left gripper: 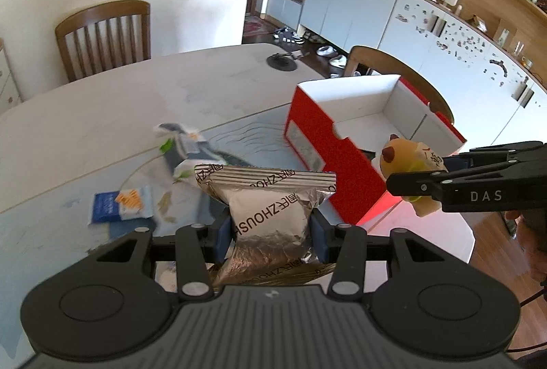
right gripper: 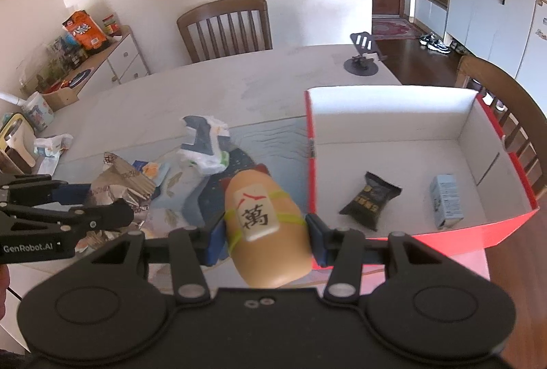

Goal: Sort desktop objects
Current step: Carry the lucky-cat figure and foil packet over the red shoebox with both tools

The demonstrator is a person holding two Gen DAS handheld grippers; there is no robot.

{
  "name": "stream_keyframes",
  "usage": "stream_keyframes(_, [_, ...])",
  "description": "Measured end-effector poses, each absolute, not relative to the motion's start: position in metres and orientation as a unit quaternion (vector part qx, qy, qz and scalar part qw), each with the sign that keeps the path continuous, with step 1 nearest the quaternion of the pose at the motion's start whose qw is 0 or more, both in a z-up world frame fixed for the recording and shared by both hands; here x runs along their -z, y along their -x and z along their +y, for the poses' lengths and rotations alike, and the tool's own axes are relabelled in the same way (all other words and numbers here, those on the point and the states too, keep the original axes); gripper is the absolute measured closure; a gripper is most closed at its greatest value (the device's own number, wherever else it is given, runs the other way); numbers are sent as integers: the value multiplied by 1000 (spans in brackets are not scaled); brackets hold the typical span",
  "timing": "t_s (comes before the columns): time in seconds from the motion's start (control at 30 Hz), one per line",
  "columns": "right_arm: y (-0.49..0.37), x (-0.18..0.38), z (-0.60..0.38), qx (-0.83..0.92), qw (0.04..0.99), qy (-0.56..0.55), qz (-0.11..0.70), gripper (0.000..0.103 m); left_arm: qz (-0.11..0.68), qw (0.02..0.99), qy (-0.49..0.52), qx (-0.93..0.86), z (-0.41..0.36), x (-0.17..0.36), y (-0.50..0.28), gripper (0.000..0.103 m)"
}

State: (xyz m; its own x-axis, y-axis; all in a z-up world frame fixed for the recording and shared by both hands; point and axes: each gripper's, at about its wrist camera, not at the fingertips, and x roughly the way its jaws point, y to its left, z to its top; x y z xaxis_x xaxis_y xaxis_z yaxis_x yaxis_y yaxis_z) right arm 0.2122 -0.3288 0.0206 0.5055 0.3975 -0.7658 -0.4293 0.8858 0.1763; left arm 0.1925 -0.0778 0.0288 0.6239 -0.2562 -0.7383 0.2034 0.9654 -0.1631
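The left gripper [left gripper: 271,225] is closed on a silver foil snack packet [left gripper: 270,215], which stands upright between its blue pads above the counter [left gripper: 102,116]. The right gripper [right gripper: 265,232] is clamped on a tan toy figure [right gripper: 270,232], whose front carries a white mahjong tile with a black character, tied on with a yellow-green band; in the left wrist view this same toy [left gripper: 410,163] is seen from the side, close beside the red wall of the box [left gripper: 328,143]. The box is red outside and white inside, open at the top, and it sits on the counter to the right of both grippers. Inside it lie a black snack packet [right gripper: 371,201] and a small pale blue carton [right gripper: 446,201], well apart from each other. On the counter to the left of the box there are loose wrappers: a crumpled white and dark blue bag [right gripper: 205,143] and a blue and orange packet [left gripper: 119,205]. Two wooden chairs stand at the counter, one [left gripper: 102,37] at the far side, the other [right gripper: 506,102] behind the box.
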Motion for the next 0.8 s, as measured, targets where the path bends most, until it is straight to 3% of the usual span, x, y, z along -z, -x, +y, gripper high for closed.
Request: stream_keyframes(0.8, [-257, -18, -416, -208, 877, 16, 432, 55, 414, 893, 0, 175, -179, -32, -240, 58])
